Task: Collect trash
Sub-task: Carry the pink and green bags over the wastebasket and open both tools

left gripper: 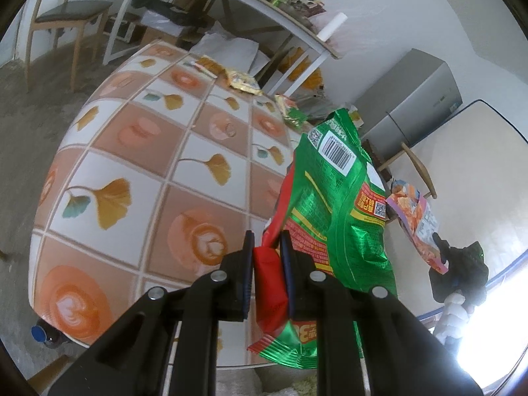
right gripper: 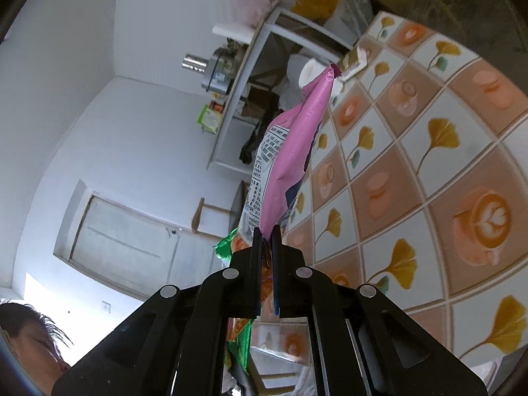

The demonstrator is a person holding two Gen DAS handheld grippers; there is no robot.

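My left gripper is shut on a green and red snack bag and holds it up over the near right part of the tiled table. My right gripper is shut on a pink snack wrapper held in the air beside the table's edge; that gripper and wrapper also show at the right of the left wrist view. More wrappers lie at the table's far edge: a yellow one and a green and yellow one.
A white-framed shelf table with clutter stands behind the tiled table. A wooden chair is at the far left. A grey cabinet stands at the right. A bottle with a blue cap lies on the floor.
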